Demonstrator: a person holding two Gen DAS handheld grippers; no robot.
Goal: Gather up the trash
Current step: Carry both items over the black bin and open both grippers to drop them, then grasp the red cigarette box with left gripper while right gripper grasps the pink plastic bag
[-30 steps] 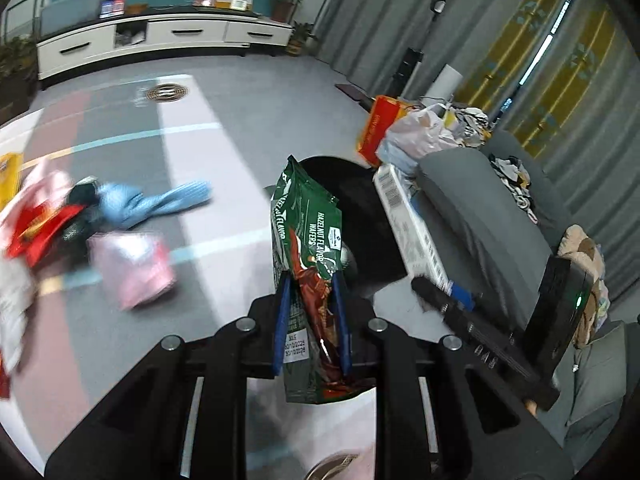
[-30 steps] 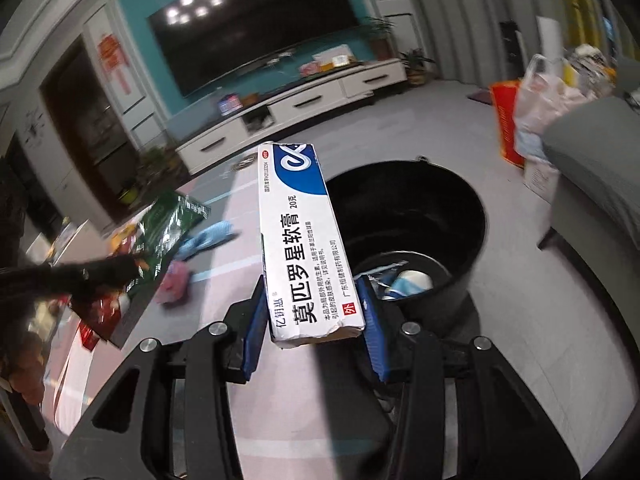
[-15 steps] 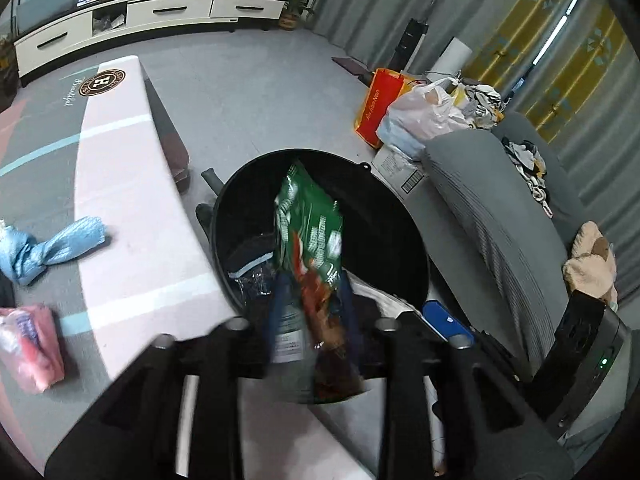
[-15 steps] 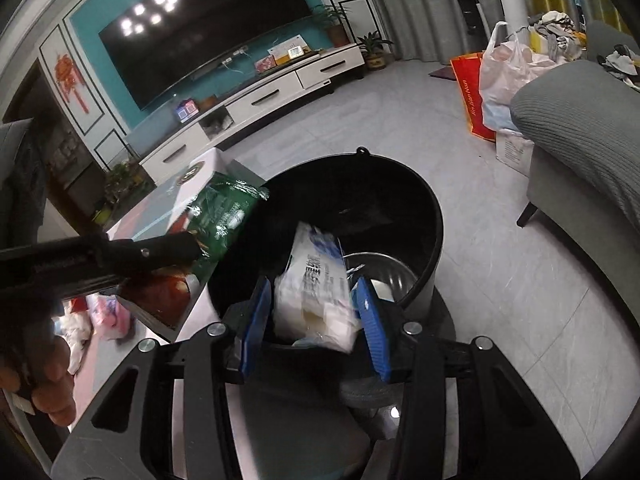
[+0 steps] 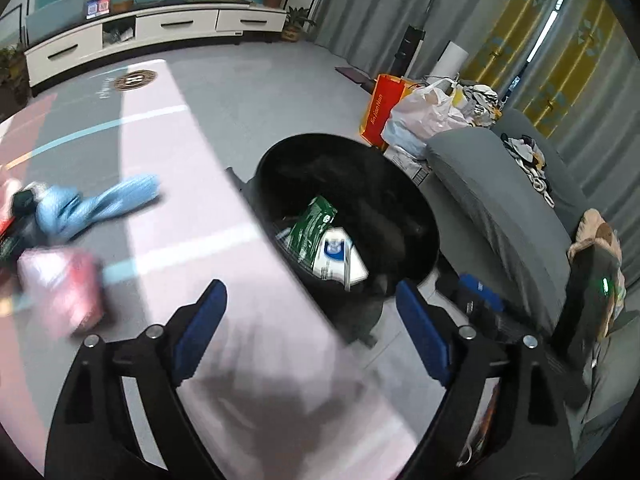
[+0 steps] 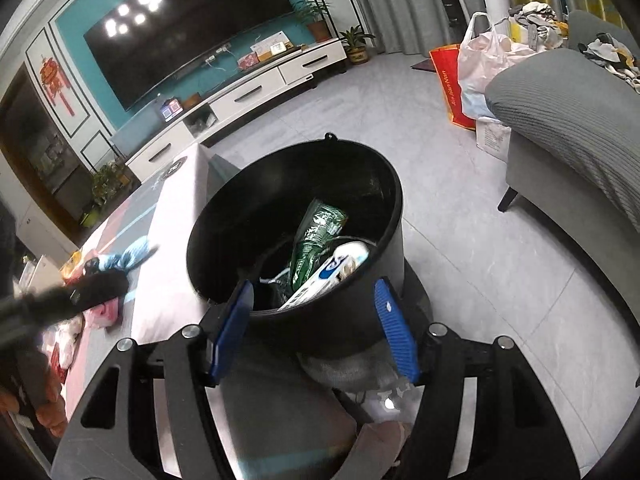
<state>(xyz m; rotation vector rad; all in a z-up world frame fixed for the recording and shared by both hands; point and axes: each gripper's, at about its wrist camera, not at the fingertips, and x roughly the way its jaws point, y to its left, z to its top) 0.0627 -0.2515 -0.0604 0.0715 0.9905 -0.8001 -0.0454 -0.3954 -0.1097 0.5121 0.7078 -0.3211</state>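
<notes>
A black bin (image 5: 416,216) stands on the floor beside the table; it also shows in the right wrist view (image 6: 384,184). Inside it lie a green wafer wrapper (image 5: 314,222) (image 6: 316,236) and a white and blue ointment box (image 5: 338,258) (image 6: 332,272). My left gripper (image 5: 310,322) is open and empty over the table edge, just short of the bin. My right gripper (image 6: 314,312) is open and empty above the bin's near rim.
On the pink table (image 5: 192,184) lie a blue cloth (image 5: 100,204) and a pink packet (image 5: 68,292). A grey sofa (image 5: 500,208) stands right of the bin, with bags (image 5: 420,116) behind it. The left gripper's arm (image 6: 64,296) shows at left.
Both grippers opened over the bin. The green wrapper and the ointment box dropped out of them into the bin. The left gripper has swung back towards the table.
</notes>
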